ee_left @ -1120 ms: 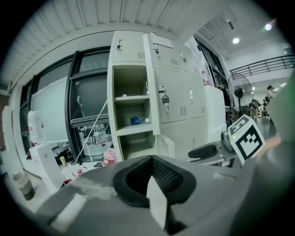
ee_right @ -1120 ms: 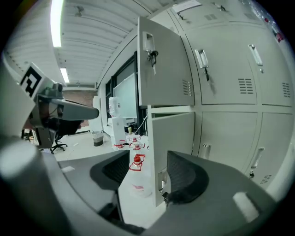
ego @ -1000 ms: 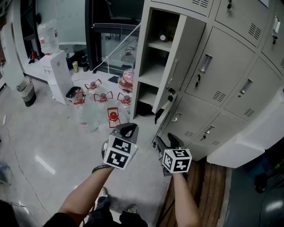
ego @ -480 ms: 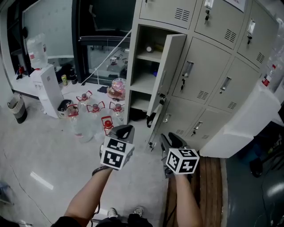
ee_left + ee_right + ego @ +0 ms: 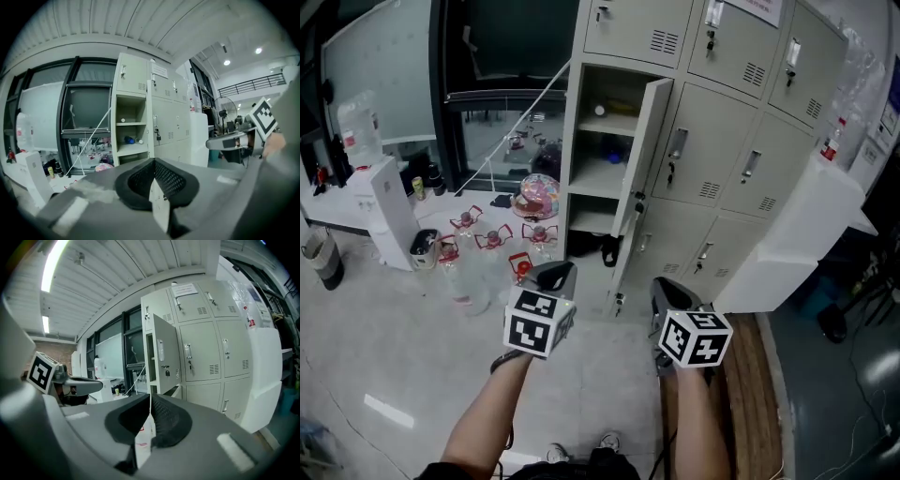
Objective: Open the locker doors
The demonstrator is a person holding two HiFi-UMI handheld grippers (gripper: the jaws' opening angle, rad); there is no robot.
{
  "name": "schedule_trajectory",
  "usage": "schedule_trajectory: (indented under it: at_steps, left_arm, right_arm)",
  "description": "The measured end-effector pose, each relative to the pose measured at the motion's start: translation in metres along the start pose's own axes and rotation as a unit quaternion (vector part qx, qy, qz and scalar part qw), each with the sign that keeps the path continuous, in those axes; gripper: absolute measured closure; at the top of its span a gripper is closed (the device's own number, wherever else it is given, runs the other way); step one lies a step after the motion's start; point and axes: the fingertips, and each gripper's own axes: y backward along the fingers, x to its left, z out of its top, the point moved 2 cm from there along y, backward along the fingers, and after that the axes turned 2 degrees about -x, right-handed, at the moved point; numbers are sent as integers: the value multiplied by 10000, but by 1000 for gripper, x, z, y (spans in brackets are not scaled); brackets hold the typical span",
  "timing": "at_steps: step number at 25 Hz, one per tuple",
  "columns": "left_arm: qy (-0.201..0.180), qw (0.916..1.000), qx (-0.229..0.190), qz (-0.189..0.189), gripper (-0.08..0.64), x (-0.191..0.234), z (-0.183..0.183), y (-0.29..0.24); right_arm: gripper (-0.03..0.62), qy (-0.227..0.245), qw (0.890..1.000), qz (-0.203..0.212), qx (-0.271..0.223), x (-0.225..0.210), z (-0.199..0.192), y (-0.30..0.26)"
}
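A bank of beige lockers [image 5: 741, 178] stands ahead. One tall door [image 5: 644, 150] in the left column hangs open on shelves [image 5: 600, 122] holding small items; this door shows edge-on [image 5: 151, 117] in the left gripper view and swung out [image 5: 164, 355] in the right gripper view. The neighbouring doors [image 5: 677, 145] are closed, with handles and keys. My left gripper [image 5: 555, 275] [image 5: 153, 161] is shut and empty, well short of the lockers. My right gripper [image 5: 667, 292] [image 5: 150, 397] has just been closing with nothing between its jaws and is now shut, level with the left one.
Several water bottles with red handles [image 5: 478, 244] stand on the floor left of the lockers, beside a white dispenser [image 5: 384, 211] and a pink round object [image 5: 536, 197]. A large white box [image 5: 797, 234] leans against the lockers at right. A wooden strip [image 5: 750, 394] runs underfoot.
Both grippers have risen and the view has tilted up, showing more of the upper lockers. The right gripper's jaws went from apart to shut. The locker doors have not moved.
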Motion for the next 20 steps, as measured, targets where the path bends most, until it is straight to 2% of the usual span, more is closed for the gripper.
schedule_trajectory:
  at_steps: [7, 20]
  left_arm:
    - [-85, 9997, -134, -185, 556, -7, 10, 20]
    - [-89, 9995, -135, -268, 556, -12, 9, 36]
  right_arm:
    - [591, -18, 9997, -139, -179, 19, 9, 22]
    - [591, 73, 9997, -165, -191, 32, 13, 38]
